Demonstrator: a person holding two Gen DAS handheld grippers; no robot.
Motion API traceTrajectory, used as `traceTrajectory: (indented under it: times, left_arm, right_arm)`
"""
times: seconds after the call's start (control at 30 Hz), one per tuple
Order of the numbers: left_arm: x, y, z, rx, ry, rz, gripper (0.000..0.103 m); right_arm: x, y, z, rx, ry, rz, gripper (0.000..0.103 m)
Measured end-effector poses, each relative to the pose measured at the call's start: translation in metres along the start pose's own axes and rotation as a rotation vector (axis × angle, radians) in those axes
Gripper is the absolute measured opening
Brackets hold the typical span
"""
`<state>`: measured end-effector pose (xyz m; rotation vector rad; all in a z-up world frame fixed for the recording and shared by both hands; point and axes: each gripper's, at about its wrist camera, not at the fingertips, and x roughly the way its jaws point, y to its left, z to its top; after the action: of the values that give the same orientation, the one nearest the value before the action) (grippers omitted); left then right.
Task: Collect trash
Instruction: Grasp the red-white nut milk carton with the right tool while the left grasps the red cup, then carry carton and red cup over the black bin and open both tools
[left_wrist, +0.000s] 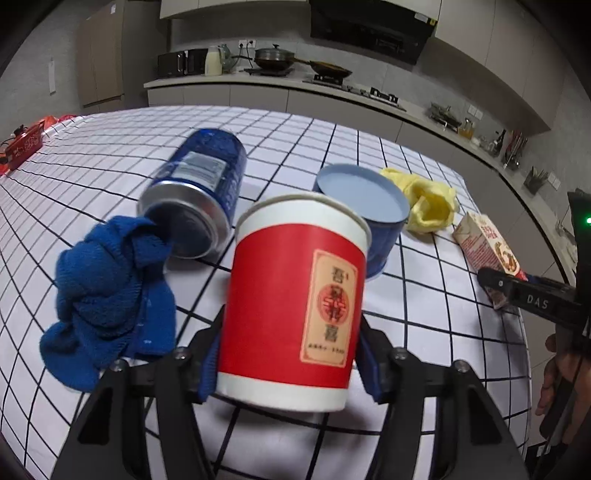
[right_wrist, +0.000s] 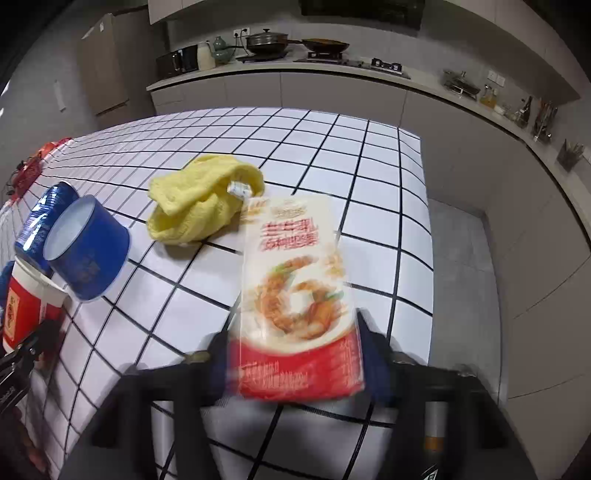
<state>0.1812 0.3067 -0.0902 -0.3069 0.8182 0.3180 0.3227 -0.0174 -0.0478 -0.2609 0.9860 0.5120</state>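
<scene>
now the left gripper (left_wrist: 288, 354) clamps the red paper cup (left_wrist: 295, 295); right gripper (right_wrist: 295, 365) clamps the milk carton (right_wrist: 295, 295), near the yellow cloth (right_wrist: 199, 199).

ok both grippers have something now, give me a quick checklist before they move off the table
1. Left gripper grip: pads on both sides of the red paper cup, cup tilted. Ok.
2. Right gripper grip: fingers on either side of the carton, near its red end; picture blurred. Cannot tell if firm.
3. Cup clear of the blue cloth and the lying blue can: ok.
4. Carton clear of the yellow cloth: its far end lies close by it. Cannot tell.
5. Blue tub just behind the cup: close, contact cannot be told.
6. Trash bin in view: not ok, none seen.
</scene>
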Motion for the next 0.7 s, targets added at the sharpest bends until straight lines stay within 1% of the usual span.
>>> traceTrajectory:
  times: [0.03, 0.17, 0.33, 0.5, 0.7]
  left_arm:
    - [-0.003, 0.000, -0.001, -0.002, -0.003, -0.001, 0.061]
    - [-0.015, -0.001, -0.005, -0.005, -0.016, -0.009, 0.060]
    - [-0.033, -0.018, -0.014, 0.015, -0.021, -0.028, 0.060]
    - [-0.050, -0.046, -0.024, 0.044, -0.025, -0.064, 0.060]
    - [-0.070, -0.099, -0.037, 0.104, -0.037, -0.132, 0.060]
  right_arm:
    - [-0.003, -0.002, -0.001, 0.009, 0.001, 0.017, 0.053]
    - [-0.018, -0.002, -0.010, 0.002, -0.016, 0.027, 0.053]
    - [-0.052, -0.005, -0.025, -0.001, -0.060, 0.036, 0.053]
    - [-0.092, -0.021, -0.049, 0.014, -0.094, 0.038, 0.053]
    - [-0.134, -0.063, -0.087, 0.062, -0.115, 0.008, 0.053]
